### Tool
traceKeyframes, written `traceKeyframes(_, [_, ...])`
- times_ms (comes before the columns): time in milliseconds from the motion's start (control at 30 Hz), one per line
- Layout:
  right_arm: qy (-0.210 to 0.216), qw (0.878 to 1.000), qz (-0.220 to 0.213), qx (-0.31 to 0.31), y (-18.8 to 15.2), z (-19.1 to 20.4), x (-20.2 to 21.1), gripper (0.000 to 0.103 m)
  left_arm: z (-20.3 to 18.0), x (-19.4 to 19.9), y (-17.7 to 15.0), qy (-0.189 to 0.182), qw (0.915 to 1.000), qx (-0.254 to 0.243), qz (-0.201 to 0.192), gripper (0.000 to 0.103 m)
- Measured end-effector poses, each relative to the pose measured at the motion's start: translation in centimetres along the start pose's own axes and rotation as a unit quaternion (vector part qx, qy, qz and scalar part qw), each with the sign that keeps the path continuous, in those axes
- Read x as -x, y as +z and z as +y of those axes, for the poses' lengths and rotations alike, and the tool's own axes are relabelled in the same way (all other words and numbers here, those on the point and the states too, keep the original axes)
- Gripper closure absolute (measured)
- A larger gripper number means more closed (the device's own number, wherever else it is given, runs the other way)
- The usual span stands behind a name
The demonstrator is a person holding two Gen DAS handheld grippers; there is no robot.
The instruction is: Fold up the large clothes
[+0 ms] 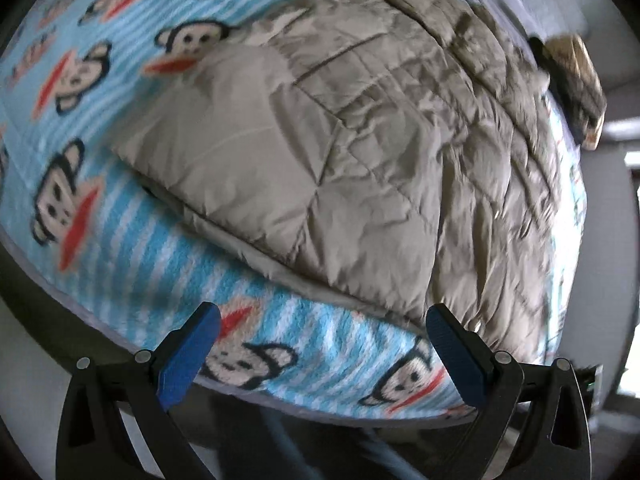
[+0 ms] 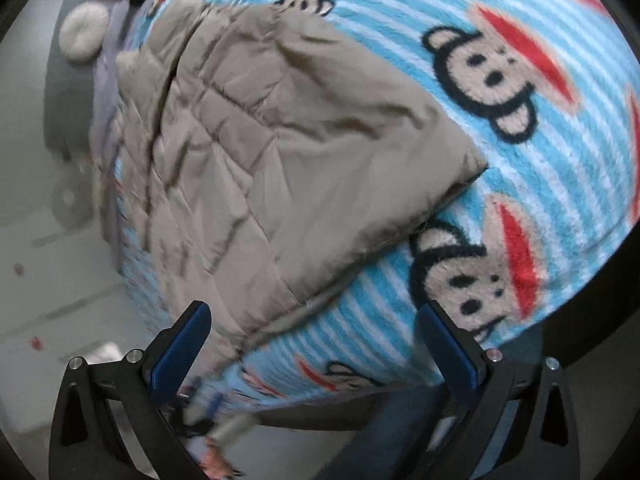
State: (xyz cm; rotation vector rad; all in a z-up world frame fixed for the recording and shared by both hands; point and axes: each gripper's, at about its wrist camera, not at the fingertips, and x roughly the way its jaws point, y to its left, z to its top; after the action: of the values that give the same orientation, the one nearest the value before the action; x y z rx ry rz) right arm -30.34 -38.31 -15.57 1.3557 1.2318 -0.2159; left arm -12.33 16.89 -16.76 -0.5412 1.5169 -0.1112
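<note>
A beige quilted jacket [image 1: 340, 152] lies spread on a blue striped monkey-print blanket [image 1: 80, 80]. My left gripper [image 1: 322, 344] is open and empty, its blue pads [image 1: 188, 356] just short of the jacket's near hem. In the right wrist view the same jacket [image 2: 248, 160] lies on the blanket [image 2: 520, 100], one corner hanging near the bed's edge. My right gripper [image 2: 314, 340] is open and empty, with its left pad [image 2: 180, 352] beside the jacket's lower corner, not touching it.
A dark and tan bundle [image 1: 576, 88] sits at the blanket's far right edge. A grey cloth with a round fuzzy patch [image 2: 84, 36] lies beyond the jacket. The pale floor [image 2: 48, 280] lies left of the bed in the right wrist view.
</note>
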Motion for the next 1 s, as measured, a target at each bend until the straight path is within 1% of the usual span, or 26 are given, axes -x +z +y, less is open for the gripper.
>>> traceKeyframes(133, [0.044,0.998,-0.006,-0.037,0.9,-1.0,-0.5,0.0,1.6,-0.9,1.2,-0.061,0.9973,0.039,0.011,0.0])
traceKeyframes(167, [0.047,0.998,-0.005,-0.041,1.1,-1.1,-0.6,0.0,1.9,-1.3,1.5,-0.071,0.9963,0.047,0.014,0.0])
traceKeyframes(267, [0.061,0.997,-0.008,-0.051,1.5,-1.2,-1.2,0.0,1.7,-2.2,2.5,-0.084,0.9948,0.055,0.017,0.0])
traceKeyframes(400, [0.085,0.995,-0.014,-0.056,1.7,-0.6,-1.8,0.0,0.6,-2.5,3.7,-0.094,0.995,0.03,0.017,0.0])
traceKeyframes(500, [0.113,0.991,-0.011,-0.064,1.7,0.1,-2.6,0.0,-0.5,-2.2,4.2,-0.108,0.994,-0.007,0.018,0.0])
traceKeyframes(567, [0.117,0.991,-0.009,-0.065,1.6,0.3,-2.8,0.0,-1.3,-2.0,4.4,-0.106,0.9935,-0.036,0.018,0.001])
traceKeyframes(600, [0.111,0.992,-0.011,-0.064,1.6,0.4,-2.9,0.0,-1.5,-2.1,4.5,-0.104,0.9934,-0.044,0.02,0.005])
traceKeyframes(667, [0.107,0.992,-0.021,-0.067,1.4,0.3,-3.0,0.001,-1.3,-2.5,4.7,-0.094,0.9937,-0.052,0.031,0.027])
traceKeyframes(700, [0.109,0.991,-0.026,-0.07,1.2,0.3,-2.9,0.002,-1.2,-2.8,4.9,-0.089,0.9941,-0.052,0.037,0.034])
traceKeyframes(767, [0.115,0.99,-0.036,-0.075,1.0,0.0,-2.8,0.005,-0.7,-3.3,5.3,-0.083,0.9939,-0.054,0.048,0.069])
traceKeyframes(800, [0.115,0.99,-0.039,-0.079,0.9,-0.1,-2.8,0.017,-0.6,-3.2,5.5,-0.085,0.9933,-0.06,0.05,0.074])
traceKeyframes(833, [0.11,0.99,-0.039,-0.083,0.8,-0.3,-2.9,0.036,-0.7,-3.1,5.6,-0.087,0.9929,-0.066,0.048,0.08])
traceKeyframes(867, [0.108,0.99,-0.038,-0.085,0.6,-0.8,-2.9,0.045,-0.8,-2.8,5.8,-0.089,0.9921,-0.076,0.045,0.083])
traceKeyframes(900, [0.106,0.99,-0.041,-0.087,0.5,-0.9,-3.0,0.066,-0.9,-2.7,5.9,-0.09,0.9915,-0.084,0.043,0.083])
traceKeyframes(933, [0.099,0.991,-0.045,-0.083,0.4,-1.0,-3.1,0.089,-1.0,-2.3,5.9,-0.089,0.9909,-0.093,0.04,0.083])
traceKeyframes(967, [0.087,0.992,-0.05,-0.075,0.3,-0.9,-3.0,0.092,-1.3,-1.9,6.1,-0.089,0.9904,-0.099,0.036,0.084])
traceKeyframes(1000, [0.081,0.993,-0.055,-0.068,0.2,-0.7,-2.9,0.093,-1.6,-1.5,6.2,-0.092,0.9899,-0.103,0.031,0.088])
